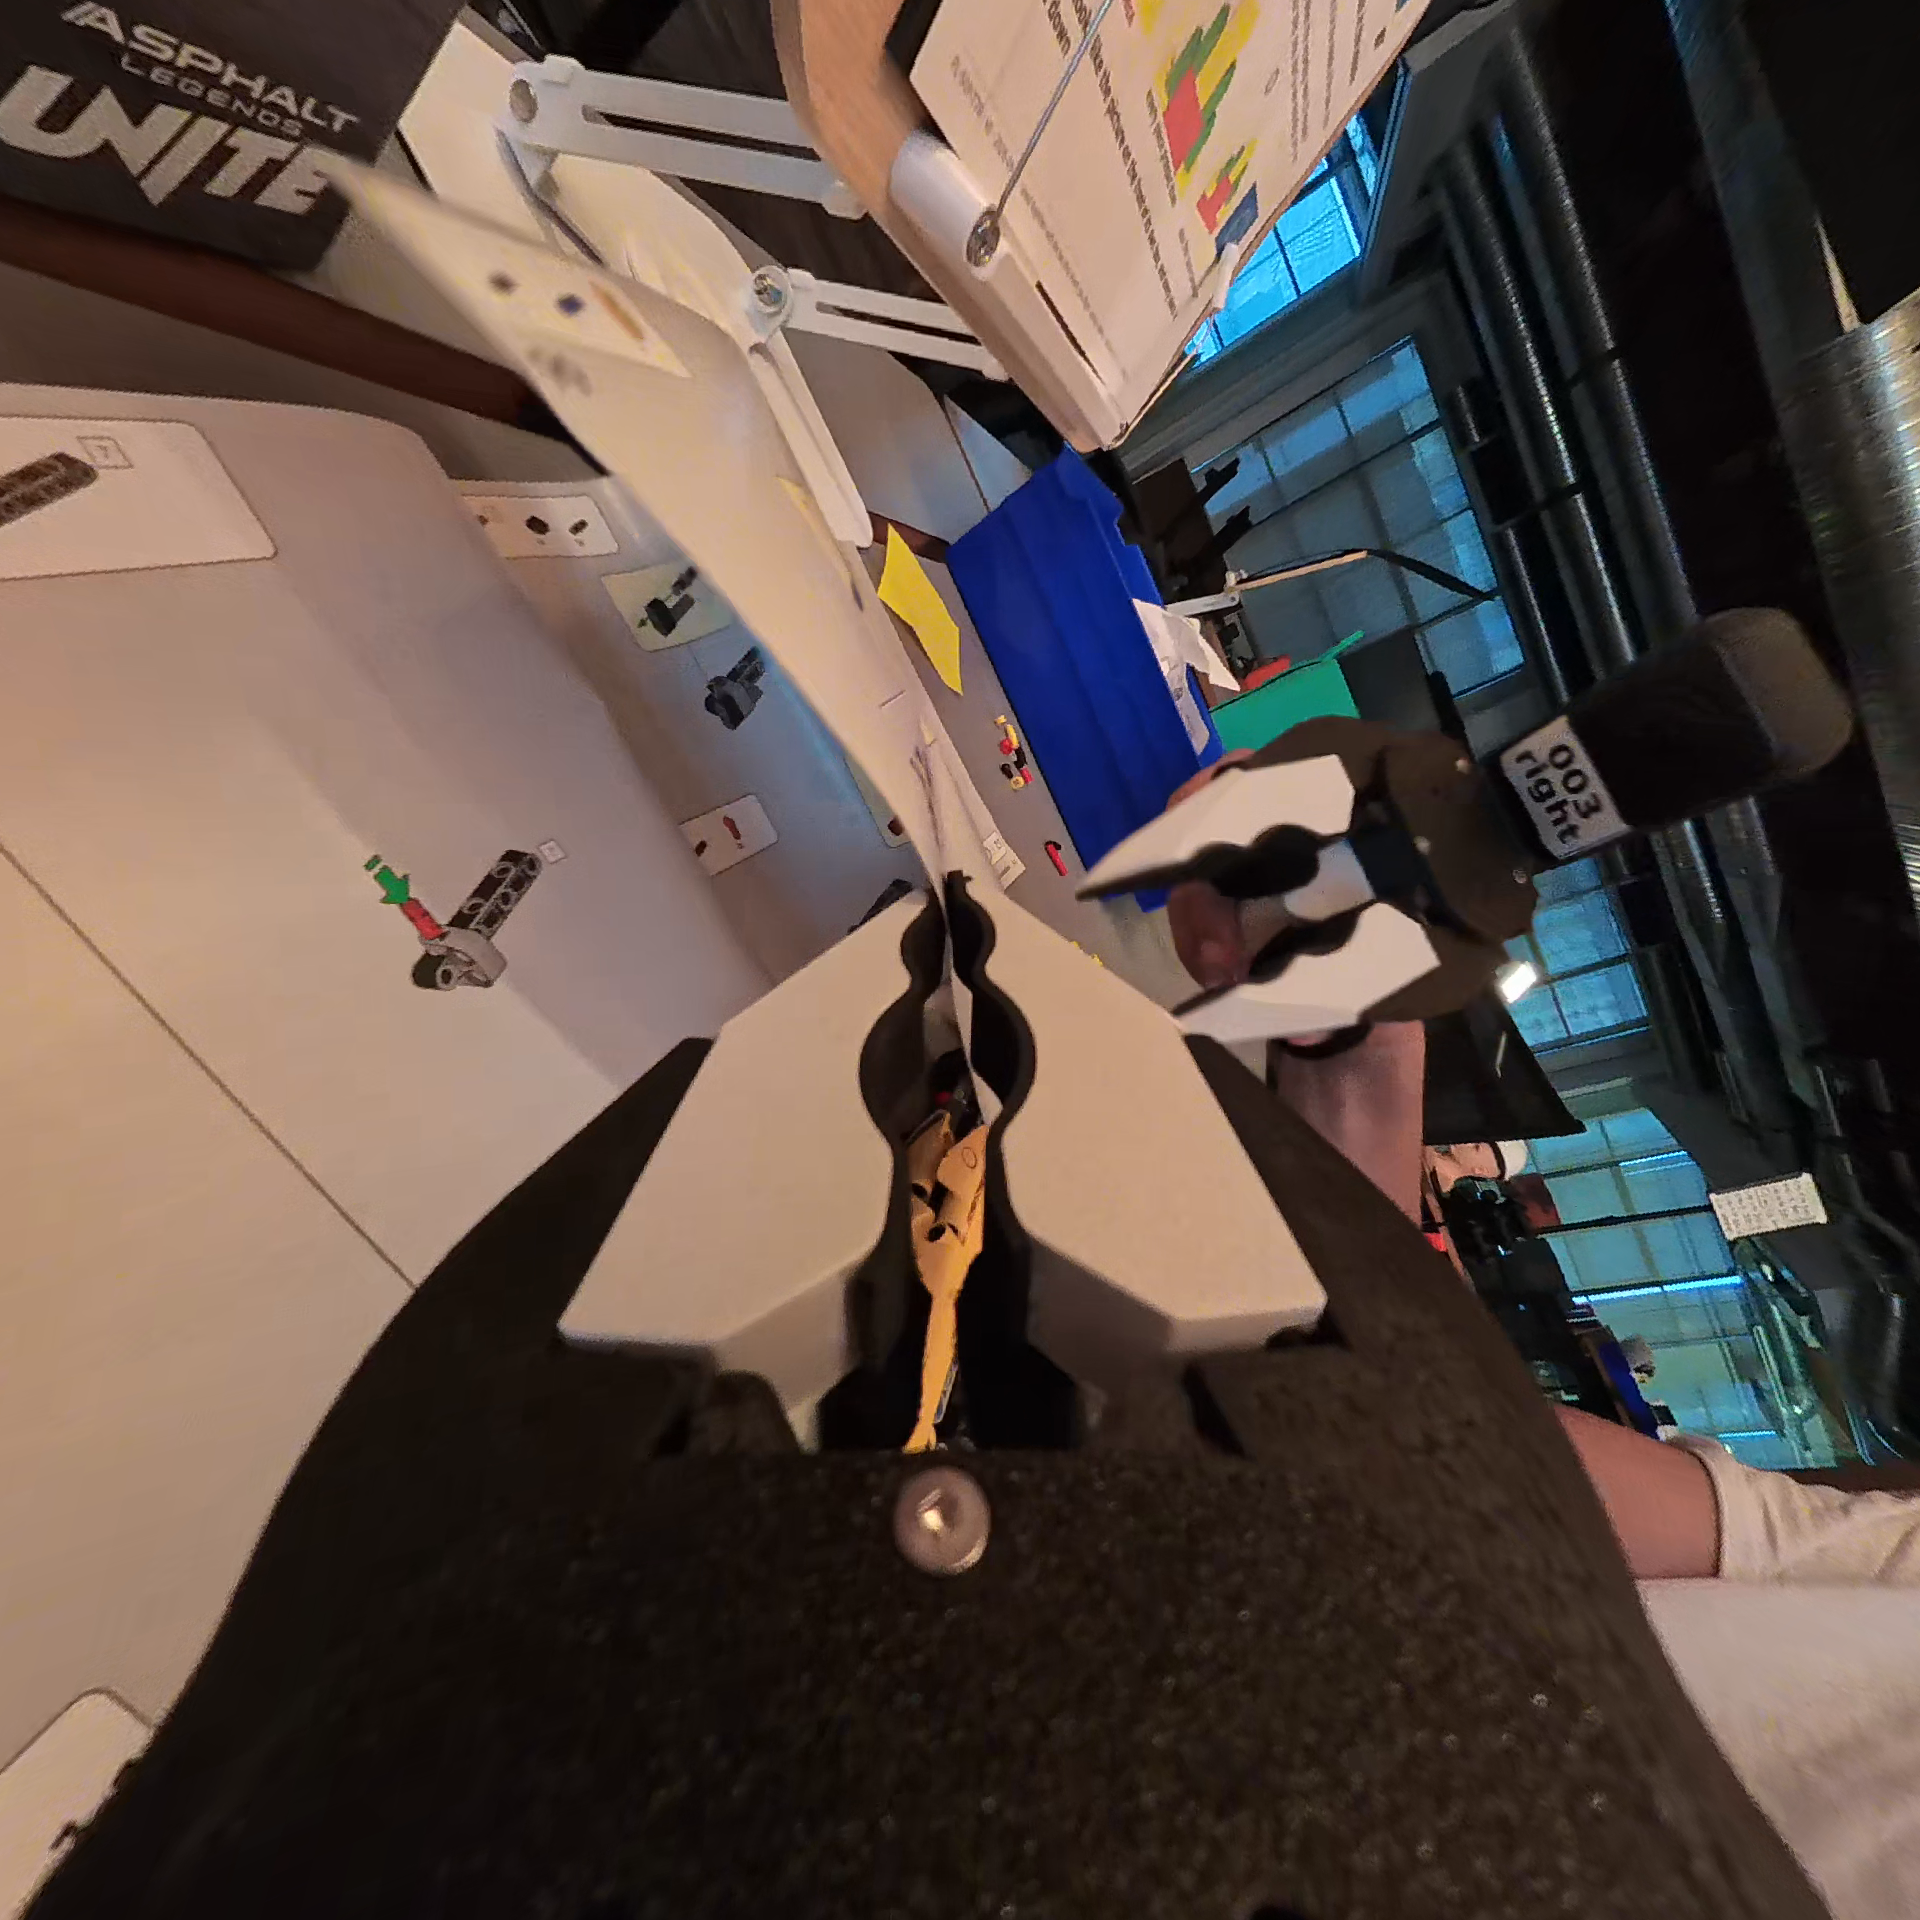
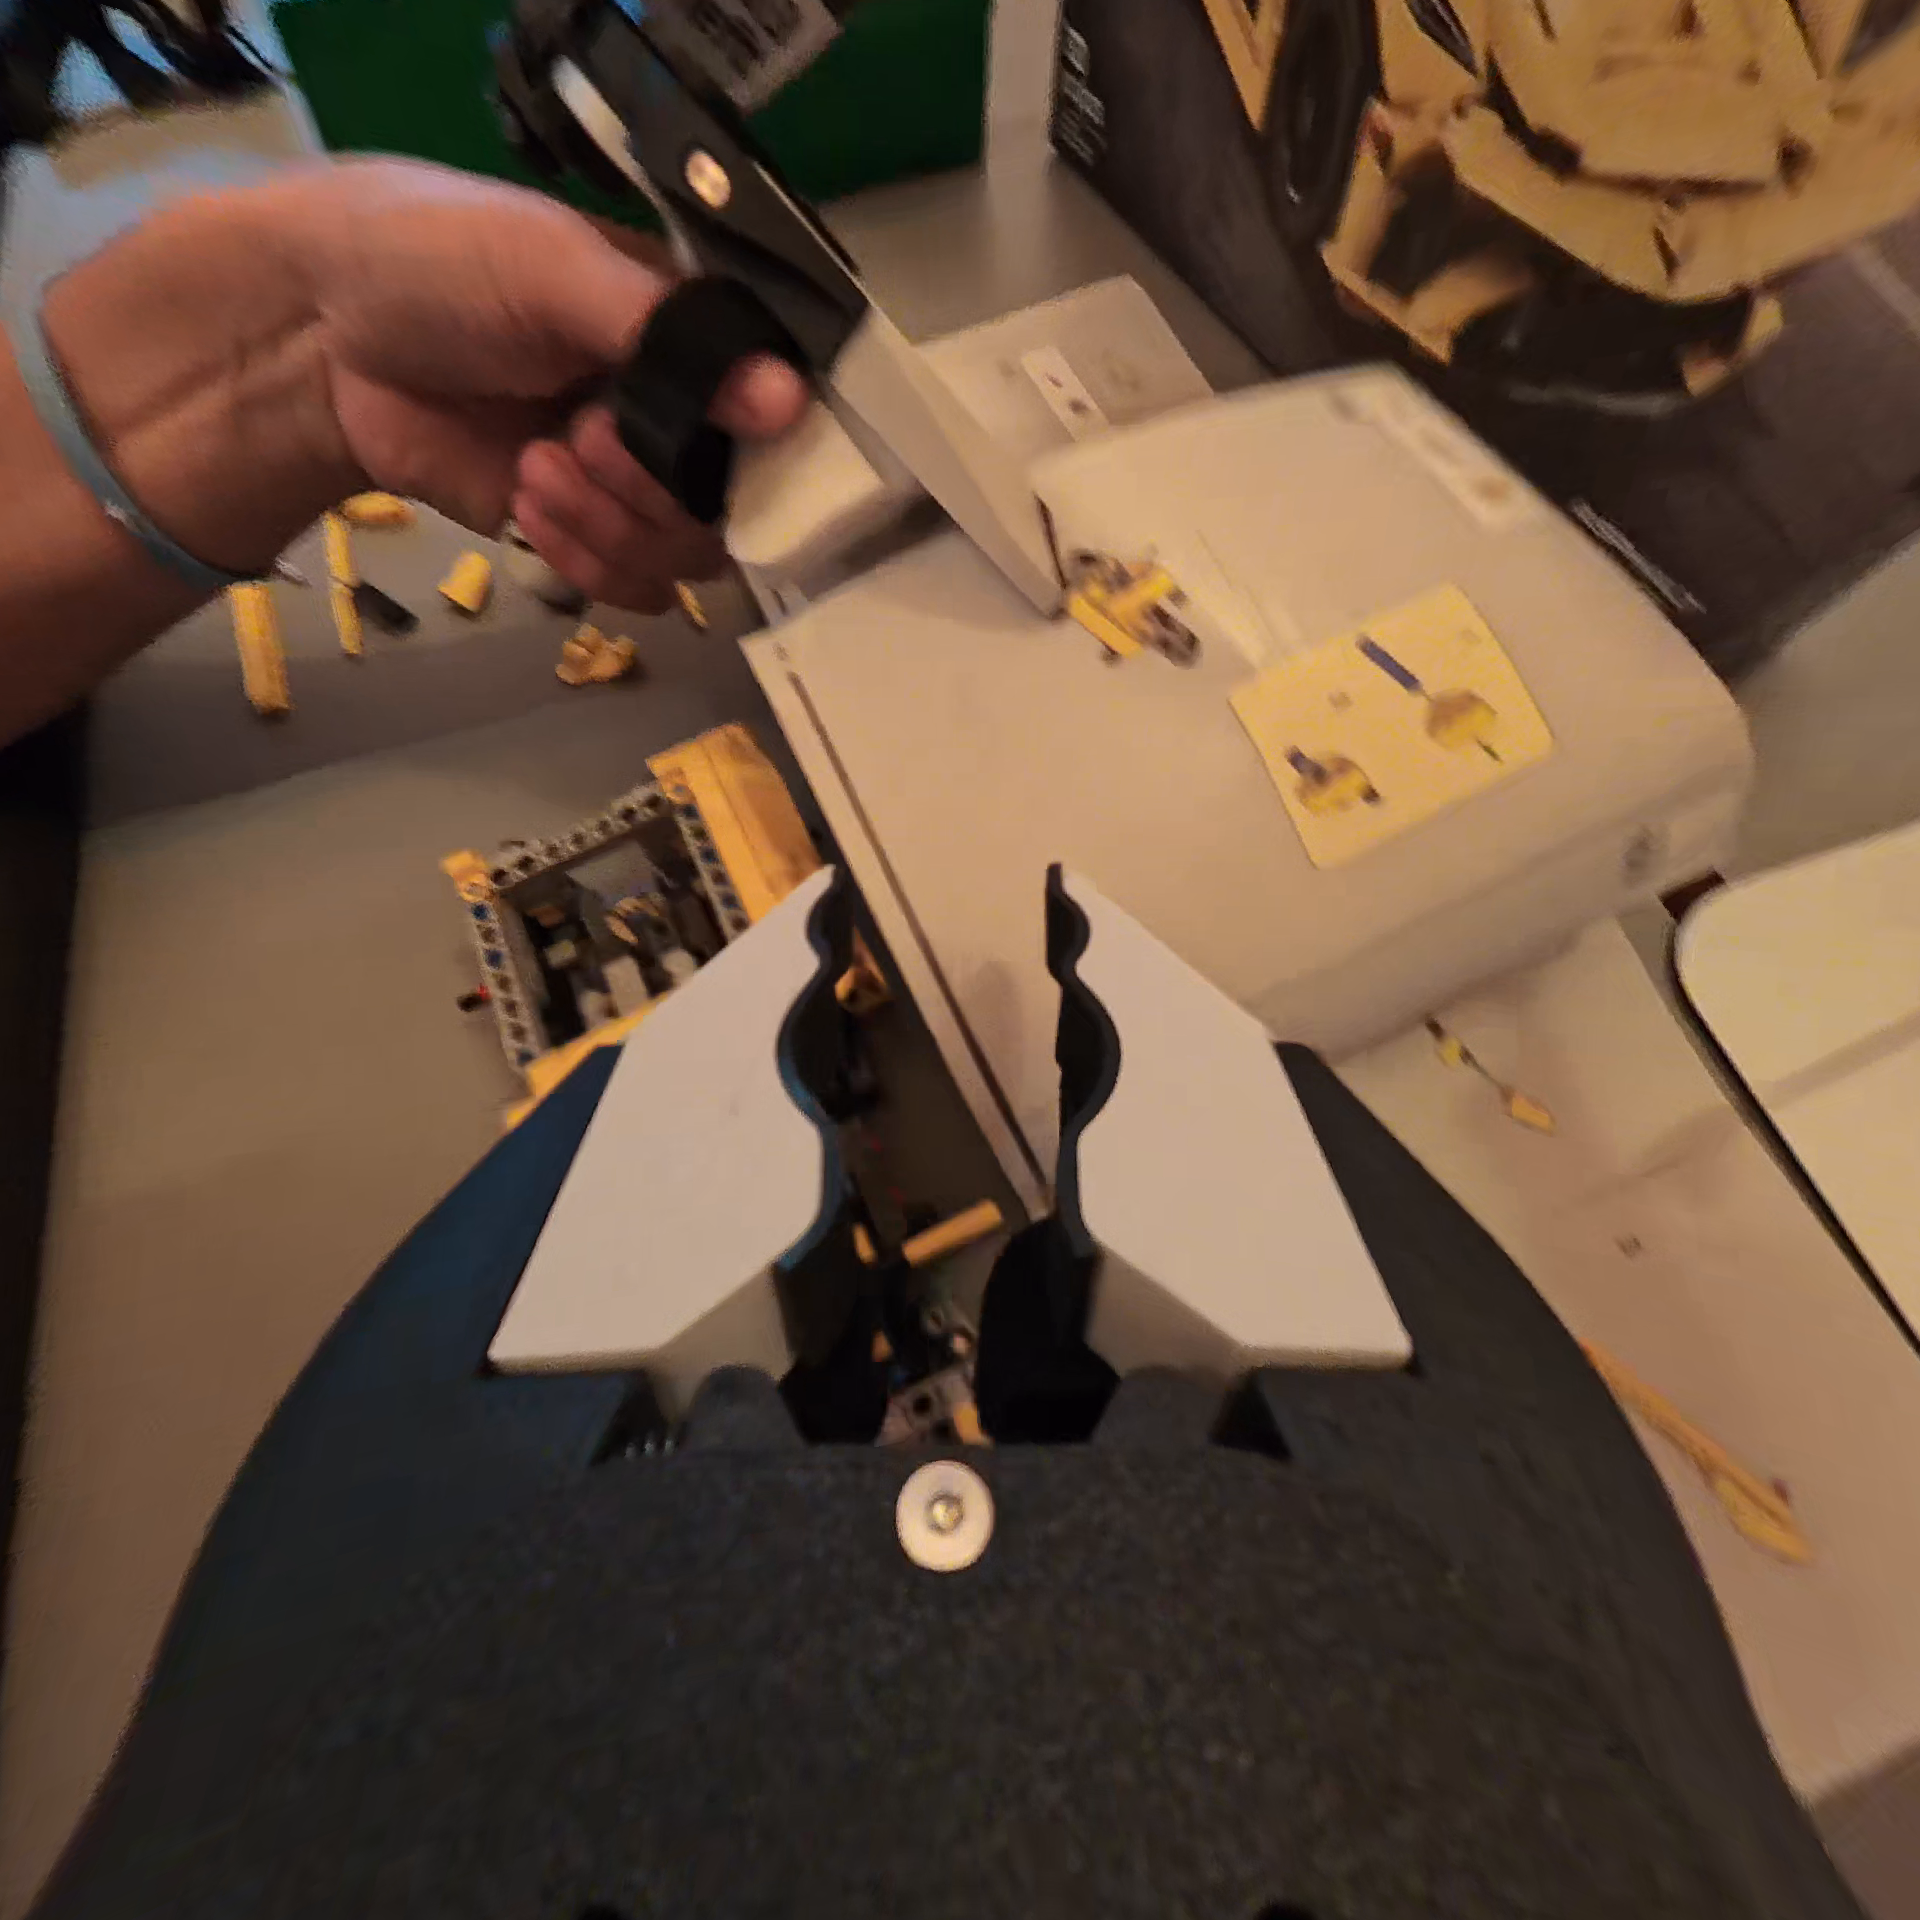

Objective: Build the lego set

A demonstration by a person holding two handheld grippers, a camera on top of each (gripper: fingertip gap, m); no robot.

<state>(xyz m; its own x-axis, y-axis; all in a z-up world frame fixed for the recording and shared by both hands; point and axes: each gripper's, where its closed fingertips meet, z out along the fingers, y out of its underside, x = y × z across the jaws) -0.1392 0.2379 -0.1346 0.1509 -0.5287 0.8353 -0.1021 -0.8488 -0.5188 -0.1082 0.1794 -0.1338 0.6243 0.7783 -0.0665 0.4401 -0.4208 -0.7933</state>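
The left tool (image 1: 951, 914) is pressed together on the edge of a page (image 1: 665, 416) of the instruction booklet (image 2: 1351, 675), so thin paper is pinched between its two white fingers, and the page stands up from the open booklet. I judge that the person is turning the page to find the next building step, because the page is lifted and curved, not lying flat. In the right wrist view the same left tool (image 2: 1049, 592) appears farther away, held by the person's left hand (image 2: 343, 364), with its tip at the sheet. The right tool (image 2: 940, 914) is spread and holds nothing; it hangs over the near edge of the booklet, probably waiting to help press the pages down or to pick a piece afterwards. The partly built lego model (image 2: 613, 914), yellow with a grey frame, rests on the table (image 2: 260, 1091) just left of the booklet and partly behind the right tool's left finger. Loose yellow pieces (image 2: 260, 644) lie scattered on the table below the hand. The set's box (image 2: 1507, 208) stands behind the booklet, perhaps kept there as a reference picture. A blue bin (image 1: 1070, 644) sits farther back on the table.
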